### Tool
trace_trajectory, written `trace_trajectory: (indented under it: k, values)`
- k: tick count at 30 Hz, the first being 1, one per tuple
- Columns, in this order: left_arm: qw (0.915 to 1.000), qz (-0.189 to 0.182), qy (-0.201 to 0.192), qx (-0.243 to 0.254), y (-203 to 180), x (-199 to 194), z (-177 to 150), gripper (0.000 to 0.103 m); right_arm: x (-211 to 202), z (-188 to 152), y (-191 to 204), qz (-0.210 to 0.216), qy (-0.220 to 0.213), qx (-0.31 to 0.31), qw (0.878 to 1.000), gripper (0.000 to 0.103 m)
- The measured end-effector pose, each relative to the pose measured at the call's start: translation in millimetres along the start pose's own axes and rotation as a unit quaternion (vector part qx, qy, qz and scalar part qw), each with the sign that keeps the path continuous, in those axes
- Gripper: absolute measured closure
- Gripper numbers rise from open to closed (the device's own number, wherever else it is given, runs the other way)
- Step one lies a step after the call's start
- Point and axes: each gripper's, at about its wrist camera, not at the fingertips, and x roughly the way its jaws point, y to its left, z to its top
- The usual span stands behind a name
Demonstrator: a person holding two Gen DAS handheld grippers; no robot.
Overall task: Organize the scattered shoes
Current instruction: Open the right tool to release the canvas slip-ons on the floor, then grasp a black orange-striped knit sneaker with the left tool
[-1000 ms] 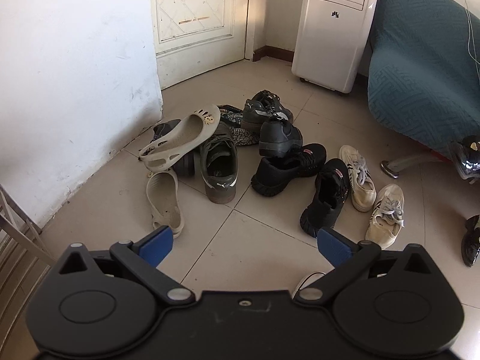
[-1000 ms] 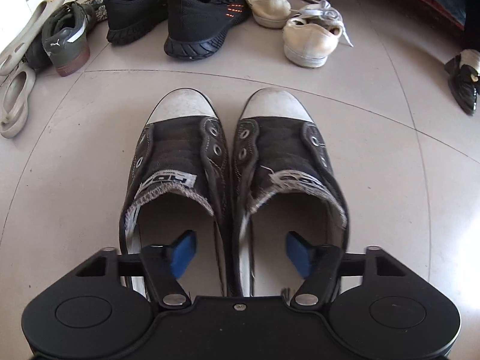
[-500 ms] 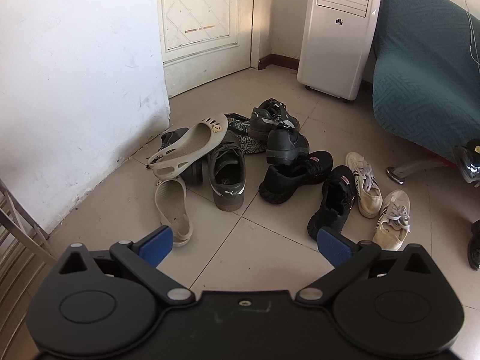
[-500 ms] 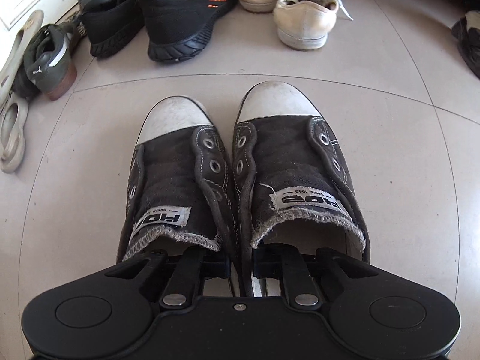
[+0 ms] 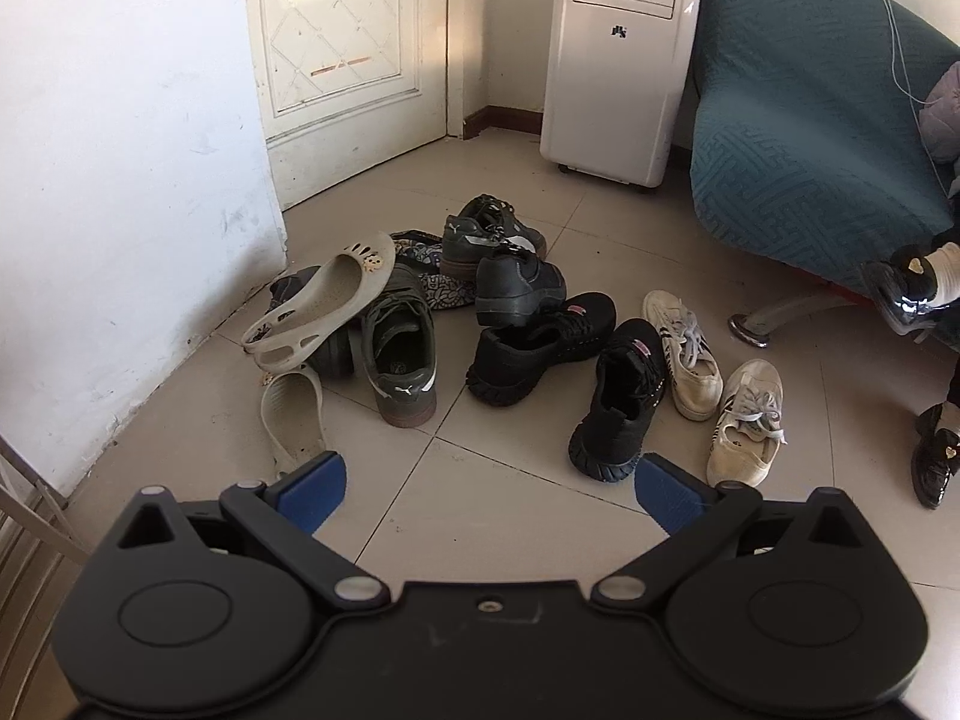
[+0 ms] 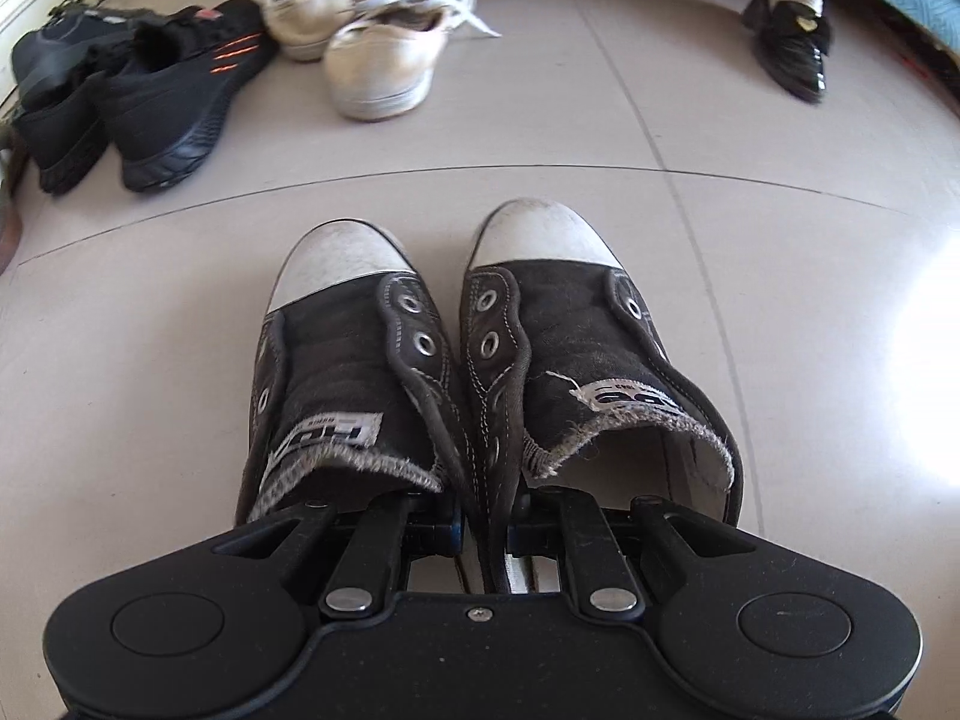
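Observation:
My right gripper [image 6: 483, 531] is shut on the inner sides of a pair of black canvas sneakers with white toe caps [image 6: 528, 330], pinching both together above the tile floor. My left gripper [image 5: 489, 489] is open and empty, held above the floor short of the shoe pile. The pile holds beige clogs [image 5: 324, 300], grey Puma sneakers [image 5: 399, 354], black knit trainers [image 5: 621, 396] and cream lace-up sneakers [image 5: 744, 420]. The black trainers [image 6: 174, 90] and cream sneakers [image 6: 384, 66] also show in the right wrist view.
A white wall [image 5: 120, 180] and door [image 5: 348, 42] stand left of the pile. A white air cooler [image 5: 624, 54] and a teal covered sofa [image 5: 810, 108] stand behind. A person's feet in black patent shoes [image 5: 933, 462] are at the right.
My right gripper closed on the black canvas pair and lifted it, toes tilting up. My left gripper drew back and up, so the pile looks farther away.

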Motion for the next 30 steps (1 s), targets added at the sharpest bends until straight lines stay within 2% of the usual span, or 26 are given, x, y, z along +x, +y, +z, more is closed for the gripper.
trace_trajectory:
  k: [4, 5, 7, 9, 10, 13, 17, 20, 22, 24, 25, 27, 30]
  values:
    - [1.0000, -0.003, -0.002, 0.000, 0, -2, 0, 0.000, 6, 3, -15, -0.019, -0.003, -0.004, 1.000, 0.092]
    - [1.0000, -0.002, -0.002, -0.003, 1, -2, 0, 0.000, 7, 3, -18, -0.020, -0.002, 0.001, 1.000, 0.087]
    - [0.9999, -0.001, -0.006, -0.012, 6, -3, 1, 0.000, 3, 0, -16, -0.036, -0.004, 0.004, 0.999, 0.076]
    - [0.9996, 0.004, -0.012, -0.025, 12, -5, 3, 0.000, -8, -4, -8, -0.056, -0.009, -0.002, 0.998, 0.033]
    - [0.9994, 0.006, -0.014, -0.032, 16, -6, 5, 0.000, -16, -7, -4, -0.066, -0.012, -0.006, 0.998, 0.027]
    - [0.9981, 0.013, -0.026, -0.055, 27, -9, 9, 0.000, -53, -14, 13, -0.072, -0.018, -0.008, 0.997, 0.025]
    - [0.9968, 0.002, -0.054, -0.059, 38, -6, 17, 0.000, -115, 14, 39, 0.004, -0.069, -0.031, 0.997, 0.025]
    - [0.9949, -0.017, -0.091, -0.040, 42, 4, 27, 0.000, -174, 59, 51, 0.084, -0.096, -0.055, 0.990, 0.024]
    - [0.9908, -0.045, -0.127, -0.014, 38, 24, 36, 0.000, -212, 83, 48, 0.133, -0.112, -0.076, 0.982, 0.021]
    - [0.9853, -0.063, -0.158, 0.019, 26, 56, 44, 0.000, -254, 100, 38, 0.173, -0.148, -0.105, 0.968, 0.013]
    - [0.9843, -0.065, -0.160, 0.035, 16, 78, 47, 0.000, -266, 102, 33, 0.179, -0.166, -0.114, 0.963, 0.011]
    - [0.9868, -0.061, -0.137, 0.061, -7, 128, 51, 0.000, -288, 100, 17, 0.195, -0.200, -0.121, 0.952, 0.003]
    - [0.9905, -0.074, -0.077, 0.087, -43, 199, 51, 0.000, -296, 97, -11, 0.223, -0.214, -0.097, 0.946, 0.003]
